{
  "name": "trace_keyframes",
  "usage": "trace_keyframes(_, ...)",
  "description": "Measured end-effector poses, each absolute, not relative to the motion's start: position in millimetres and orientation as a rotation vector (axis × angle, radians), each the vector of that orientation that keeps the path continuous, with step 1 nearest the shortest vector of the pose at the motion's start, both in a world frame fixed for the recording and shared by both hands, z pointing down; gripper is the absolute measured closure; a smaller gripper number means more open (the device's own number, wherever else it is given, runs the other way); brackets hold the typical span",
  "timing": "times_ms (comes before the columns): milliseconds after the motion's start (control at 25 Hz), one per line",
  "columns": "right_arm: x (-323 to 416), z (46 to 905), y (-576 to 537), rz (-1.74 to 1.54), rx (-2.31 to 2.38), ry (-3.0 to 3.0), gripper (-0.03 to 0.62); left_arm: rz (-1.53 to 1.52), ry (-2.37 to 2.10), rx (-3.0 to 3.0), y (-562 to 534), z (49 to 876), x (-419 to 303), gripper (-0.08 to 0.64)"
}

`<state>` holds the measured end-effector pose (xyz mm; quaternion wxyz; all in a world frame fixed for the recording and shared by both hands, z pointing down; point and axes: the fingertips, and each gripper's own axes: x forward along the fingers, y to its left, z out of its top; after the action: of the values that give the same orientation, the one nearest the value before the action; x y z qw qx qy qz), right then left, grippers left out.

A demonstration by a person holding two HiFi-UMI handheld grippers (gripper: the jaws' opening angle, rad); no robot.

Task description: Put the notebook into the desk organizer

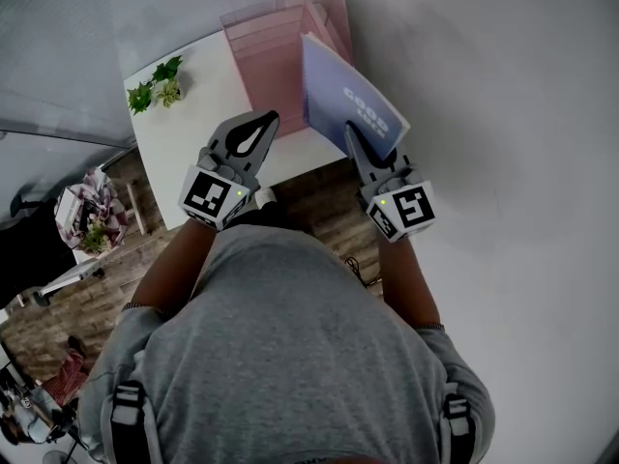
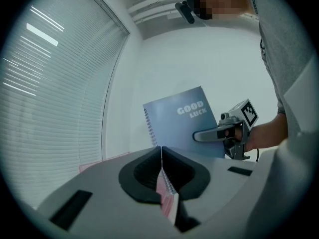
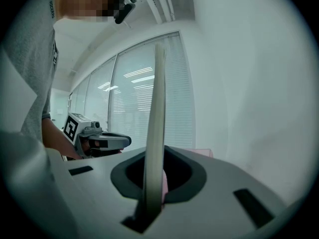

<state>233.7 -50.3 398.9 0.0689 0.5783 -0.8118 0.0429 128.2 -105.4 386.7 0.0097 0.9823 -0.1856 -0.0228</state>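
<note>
Danger is the thin hold: right gripper (image 1: 354, 139) clamps the upright notebook (image 1: 348, 100) by its edge, near the pink desk organizer (image 1: 266, 46), so it may swing against the rim. Left gripper (image 1: 262, 124): closed, empty.

Open-topped pink desk organizer (image 1: 271, 51) at desk's far edge, blue notebook (image 1: 353, 104) upright against its right side, bare white desk (image 1: 184, 158) left of it, potted plant (image 1: 157, 83) at left corner, left gripper (image 1: 263, 124) over near edge.

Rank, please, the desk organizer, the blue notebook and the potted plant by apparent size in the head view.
1. desk organizer: largest.
2. blue notebook: next, though it is held nearer the camera, so this is unsure.
3. potted plant: clearly smallest.
</note>
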Motion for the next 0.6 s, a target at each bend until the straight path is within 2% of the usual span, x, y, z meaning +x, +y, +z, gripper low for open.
trace_keyframes(600, 233.1, 407.9, -154.9, 0.345, 1.581, -2.576, 0.552, -0.09, -0.708, 3.029, -194.5, 395.0, 118.9, 0.535)
